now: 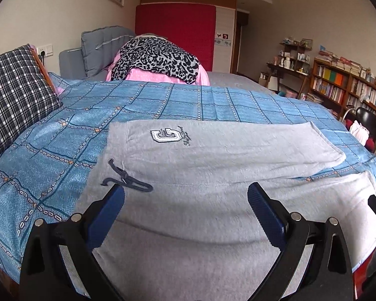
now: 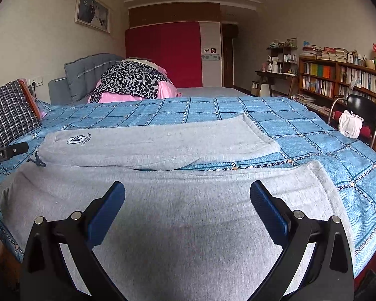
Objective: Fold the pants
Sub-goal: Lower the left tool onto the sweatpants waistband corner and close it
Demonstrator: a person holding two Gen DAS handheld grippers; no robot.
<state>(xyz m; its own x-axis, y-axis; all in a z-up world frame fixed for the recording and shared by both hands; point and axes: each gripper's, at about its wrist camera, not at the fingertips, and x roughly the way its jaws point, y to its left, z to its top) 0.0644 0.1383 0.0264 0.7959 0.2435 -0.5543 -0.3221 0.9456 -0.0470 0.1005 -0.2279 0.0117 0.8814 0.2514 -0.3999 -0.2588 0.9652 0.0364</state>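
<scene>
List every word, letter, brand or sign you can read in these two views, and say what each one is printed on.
"G": block-letter patch on the grey sweatpants.
"GenRobot.AI": white print on the left gripper, seen at the left edge of the right wrist view.
Script embroidery beside the patch: too small and blurred to read.
Book spines on the bookshelf and stickers on the wardrobe: unreadable.

Black claw (image 1: pixel 186 197) frames, blue ribbed pads (image 2: pixel 268 209), silver screws
</scene>
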